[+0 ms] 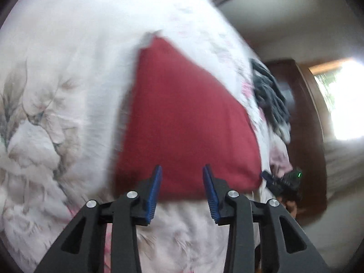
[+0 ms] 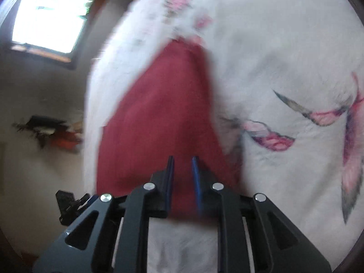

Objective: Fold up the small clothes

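A dark red cloth [image 1: 182, 118] lies flat on a white floral bedspread [image 1: 68, 79]. My left gripper [image 1: 183, 177] hovers over the cloth's near edge, open, with nothing between its blue pads [image 1: 154, 193]. In the right wrist view the red cloth [image 2: 163, 113] runs away from my right gripper [image 2: 183, 170]. Its fingers stand a narrow gap apart over the near edge, and red fabric shows in that gap. The right gripper [image 1: 282, 182] also shows at the cloth's right corner in the left wrist view. Both views are motion-blurred.
A pile of dark grey clothes [image 1: 270, 97] and a pink garment [image 1: 281, 159] lie at the bed's right side. Dark wooden furniture [image 1: 307, 136] stands beyond. A bright window [image 2: 50, 16] is at the upper left. The left gripper [image 2: 68, 204] shows at the bed edge.
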`<act>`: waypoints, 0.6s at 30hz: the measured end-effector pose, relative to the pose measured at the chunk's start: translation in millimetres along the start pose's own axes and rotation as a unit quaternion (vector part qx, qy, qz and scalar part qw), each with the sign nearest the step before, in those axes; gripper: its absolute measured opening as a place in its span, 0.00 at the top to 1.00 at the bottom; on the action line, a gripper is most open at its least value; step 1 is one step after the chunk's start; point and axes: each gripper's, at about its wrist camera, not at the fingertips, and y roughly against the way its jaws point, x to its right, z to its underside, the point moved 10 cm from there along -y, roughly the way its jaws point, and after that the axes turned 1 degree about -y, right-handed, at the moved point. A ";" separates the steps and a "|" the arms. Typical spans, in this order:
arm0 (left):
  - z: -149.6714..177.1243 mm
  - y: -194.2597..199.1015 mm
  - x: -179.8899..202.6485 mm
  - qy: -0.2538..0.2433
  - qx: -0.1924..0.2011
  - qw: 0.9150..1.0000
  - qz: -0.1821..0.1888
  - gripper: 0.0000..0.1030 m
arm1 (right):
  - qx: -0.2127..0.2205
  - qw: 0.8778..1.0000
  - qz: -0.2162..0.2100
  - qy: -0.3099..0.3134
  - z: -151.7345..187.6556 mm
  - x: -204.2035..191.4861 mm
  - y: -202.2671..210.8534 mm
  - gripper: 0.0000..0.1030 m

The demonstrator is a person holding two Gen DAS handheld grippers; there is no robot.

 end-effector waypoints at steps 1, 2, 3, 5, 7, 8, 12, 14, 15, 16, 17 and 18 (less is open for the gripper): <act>-1.9 -3.6 -17.1 0.018 -0.008 1.000 -0.010 0.74 | -0.003 1.000 0.012 -0.016 -1.9 12.3 -3.4 0.98; -3.2 -2.6 -22.8 0.029 -0.007 1.000 -0.002 0.79 | 0.002 0.999 0.018 -0.027 -4.8 18.5 -1.2 0.97; -6.5 7.1 -28.7 0.034 0.007 0.999 -0.002 0.79 | 0.017 0.999 0.029 -0.025 -8.2 19.8 8.9 0.94; -8.0 27.9 -39.2 0.043 0.033 0.999 0.000 0.68 | 0.035 0.997 0.065 0.011 -6.7 8.7 27.1 0.84; -3.2 50.9 -51.4 0.057 0.057 0.997 0.009 0.59 | 0.052 0.986 0.116 0.109 7.8 -27.7 42.1 0.79; 1.7 58.6 -52.8 0.062 0.061 0.996 0.019 0.59 | 0.056 0.973 0.145 0.172 23.1 -50.7 42.3 0.75; 28.4 78.5 -52.2 0.081 0.082 0.992 0.059 0.48 | 0.074 0.892 0.208 0.395 102.9 -140.5 5.7 0.33; 41.1 82.8 -49.3 0.081 0.091 0.990 0.073 0.46 | 0.089 0.838 0.222 0.491 152.2 -184.4 -27.1 0.23; 46.3 86.6 -48.8 0.082 0.097 0.989 0.074 0.44 | 0.093 0.818 0.223 0.523 169.0 -196.8 -38.0 0.21; 50.7 89.4 -46.2 0.082 0.103 0.989 0.073 0.39 | 0.097 0.795 0.226 0.554 186.3 -210.7 -52.8 0.20; 54.2 92.5 -45.9 0.080 0.108 0.988 0.071 0.35 | 0.098 0.769 0.232 0.588 207.1 -226.0 -73.1 0.20; 57.9 97.5 -46.6 0.078 0.117 0.988 0.067 0.33 | 0.094 0.758 0.233 0.602 217.5 -234.2 -81.9 0.20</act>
